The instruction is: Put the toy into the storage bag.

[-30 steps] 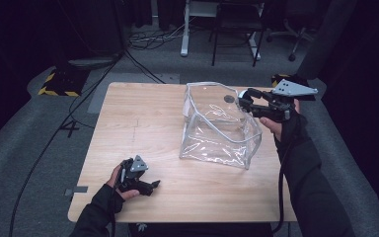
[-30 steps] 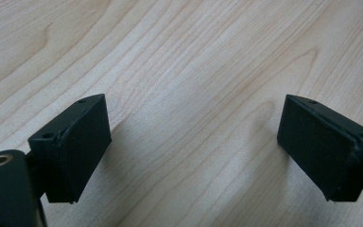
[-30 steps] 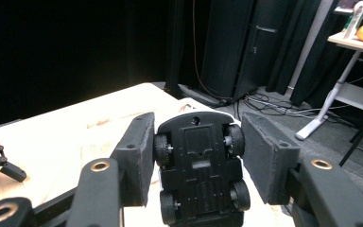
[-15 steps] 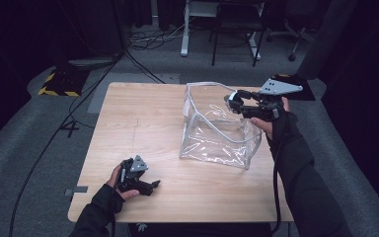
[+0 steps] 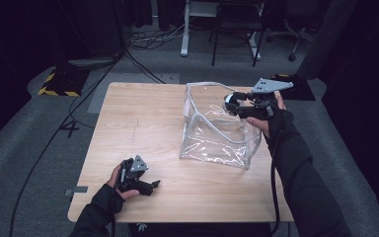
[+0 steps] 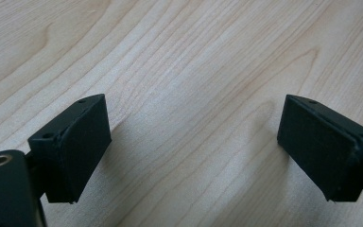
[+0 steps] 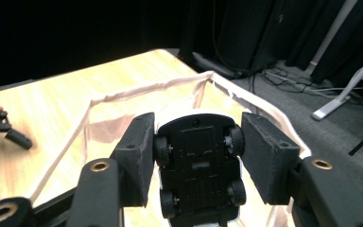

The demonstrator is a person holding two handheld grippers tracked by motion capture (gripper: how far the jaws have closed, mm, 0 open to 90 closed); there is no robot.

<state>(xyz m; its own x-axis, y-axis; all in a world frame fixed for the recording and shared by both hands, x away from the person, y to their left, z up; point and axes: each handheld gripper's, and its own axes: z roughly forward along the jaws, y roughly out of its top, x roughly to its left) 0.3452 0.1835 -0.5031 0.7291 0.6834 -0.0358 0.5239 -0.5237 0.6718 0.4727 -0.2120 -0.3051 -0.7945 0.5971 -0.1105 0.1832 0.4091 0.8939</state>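
1. Counts: one table (image 5: 143,123), one clear bag (image 5: 217,143), one toy car (image 7: 199,161), two grippers, each held in a gloved hand.
2. Right gripper (image 5: 233,103) is at about 2 o'clock on the table, held above the bag's open top, pointing toward 9 o'clock.
3. Its jaws are narrow, clamped on the car: in the right gripper view one pad presses each flank, against the wheels.
4. The car shows its black underside and four wheels to that camera, with a white body edge around it; it hangs over the bag's mouth, off the table.
5. The bag stands open at the table's 3 o'clock half, its pale rim sagging unevenly, its walls creased and see-through; its right side is near the table's 3 o'clock edge.
6. Left gripper (image 5: 148,186) lies on the wood at about 7 o'clock, near the 6 o'clock edge, pointing toward 3 o'clock.
7. Its jaws stand wide with nothing between them but bare wood grain, as the left gripper view (image 6: 194,156) shows.
8. Open room: the table's 9 to 12 o'clock part is bare wood, as is the strip between left gripper and bag.
9. The two grippers are well apart.
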